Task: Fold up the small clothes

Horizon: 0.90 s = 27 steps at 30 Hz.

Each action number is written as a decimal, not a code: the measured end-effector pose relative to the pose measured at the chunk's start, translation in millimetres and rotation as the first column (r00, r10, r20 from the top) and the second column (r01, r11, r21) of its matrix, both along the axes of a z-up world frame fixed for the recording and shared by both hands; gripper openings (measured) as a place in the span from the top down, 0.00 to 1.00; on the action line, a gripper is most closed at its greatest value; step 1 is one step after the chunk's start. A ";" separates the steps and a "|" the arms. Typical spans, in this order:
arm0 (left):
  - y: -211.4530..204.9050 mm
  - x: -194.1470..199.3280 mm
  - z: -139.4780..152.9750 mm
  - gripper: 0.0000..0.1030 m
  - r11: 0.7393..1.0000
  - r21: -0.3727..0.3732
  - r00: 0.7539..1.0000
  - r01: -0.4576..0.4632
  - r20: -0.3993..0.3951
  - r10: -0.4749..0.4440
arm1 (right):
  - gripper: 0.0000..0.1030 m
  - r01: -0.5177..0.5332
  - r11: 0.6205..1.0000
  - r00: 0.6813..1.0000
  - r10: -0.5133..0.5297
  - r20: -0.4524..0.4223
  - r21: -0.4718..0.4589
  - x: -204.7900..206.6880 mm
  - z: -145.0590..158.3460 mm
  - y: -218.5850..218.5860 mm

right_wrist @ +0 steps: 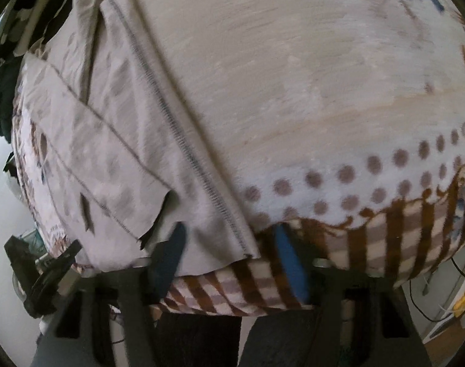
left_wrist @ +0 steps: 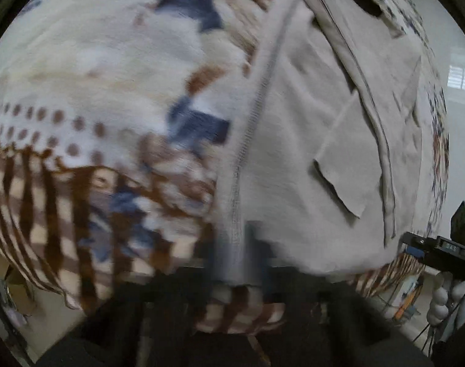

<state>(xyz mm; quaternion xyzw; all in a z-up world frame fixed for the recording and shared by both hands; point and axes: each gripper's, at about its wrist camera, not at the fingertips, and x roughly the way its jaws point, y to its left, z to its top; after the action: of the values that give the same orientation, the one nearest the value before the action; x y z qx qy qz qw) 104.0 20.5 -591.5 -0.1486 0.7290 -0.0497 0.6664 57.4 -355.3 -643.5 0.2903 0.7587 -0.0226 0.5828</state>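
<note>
A pale beige garment [left_wrist: 296, 140] lies flat on a patterned blanket [left_wrist: 88, 70], a stitched hem running down its left edge. My left gripper [left_wrist: 237, 253] sits at the garment's near hem, its fingers blurred and close together with the hem between them. In the right wrist view the same garment [right_wrist: 110, 140] lies at the left, with a ragged near corner. My right gripper [right_wrist: 229, 253] is open, its dark left finger [right_wrist: 168, 260] on the garment's near edge and its blue right finger [right_wrist: 289, 263] on the blanket.
The blanket [right_wrist: 324, 91] drapes over the table's near edge. Dark clothing [right_wrist: 3, 61] is piled at the far left in the right wrist view. The other gripper shows at each view's edge [left_wrist: 440, 247], [right_wrist: 46, 272]. Cables hang at the right [right_wrist: 440, 305].
</note>
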 end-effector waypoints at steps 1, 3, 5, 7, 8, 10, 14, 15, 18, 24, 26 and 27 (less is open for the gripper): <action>-0.8 -1.2 2.3 0.97 1.000 0.005 1.000 -0.009 0.005 0.009 | 0.87 0.002 1.000 1.000 -0.002 -0.003 0.000 4.4 2.1 5.7; -3.2 -2.1 8.2 0.97 1.000 -0.007 1.000 -0.030 0.005 0.030 | 0.95 0.021 1.000 1.000 -0.021 0.010 -0.001 2.8 9.0 12.3; 3.4 -1.7 18.5 0.97 0.996 -0.032 0.997 -0.083 -0.004 0.083 | 0.96 0.028 1.000 0.999 -0.028 0.025 -0.001 1.3 14.2 9.3; 17.5 3.1 30.9 0.97 0.986 -0.072 0.989 -0.150 -0.020 0.149 | 0.96 0.033 0.999 0.999 -0.033 0.043 0.008 0.5 25.6 4.5; 24.0 4.4 36.4 0.97 0.979 -0.094 0.984 -0.179 -0.030 0.177 | 0.96 0.035 0.999 0.998 -0.035 0.049 0.015 2.4 28.7 4.3; 30.2 10.9 46.0 0.97 0.971 -0.117 0.978 -0.206 -0.034 0.204 | 0.96 0.027 0.999 0.997 -0.029 0.073 0.027 9.0 41.6 4.4; 37.2 34.7 61.2 0.97 0.957 -0.165 0.971 -0.238 -0.020 0.238 | 0.96 0.017 0.999 0.992 -0.022 0.126 0.040 29.6 67.1 -4.0; 36.5 43.8 65.7 0.97 0.952 -0.181 0.968 -0.248 -0.017 0.249 | 0.96 0.028 0.998 0.989 -0.035 0.142 0.051 38.5 73.4 -3.7; 34.4 80.1 60.2 0.97 0.934 -0.223 0.959 -0.279 -0.013 0.284 | 0.96 0.043 0.997 0.981 -0.055 0.188 0.068 68.5 85.2 -11.5; 20.4 163.8 42.4 0.97 0.940 -0.210 0.952 -0.270 0.087 0.293 | 0.96 0.054 0.998 0.952 -0.055 0.302 0.013 160.7 89.4 -20.8; 19.3 196.8 36.2 0.96 0.943 -0.202 0.949 -0.265 0.117 0.292 | 0.96 0.077 0.997 0.944 -0.074 0.323 0.003 193.2 82.6 -25.6; 18.3 209.5 29.9 0.95 0.940 -0.213 0.949 -0.265 0.117 0.294 | 0.96 0.089 0.996 0.940 -0.083 0.330 -0.004 203.4 81.0 -32.1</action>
<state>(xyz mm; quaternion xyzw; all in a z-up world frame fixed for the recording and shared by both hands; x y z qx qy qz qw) 313.5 38.8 -561.6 -0.3111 0.6408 -0.0360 0.7009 260.8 -387.4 -562.5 0.3174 0.6369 -0.0063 0.7025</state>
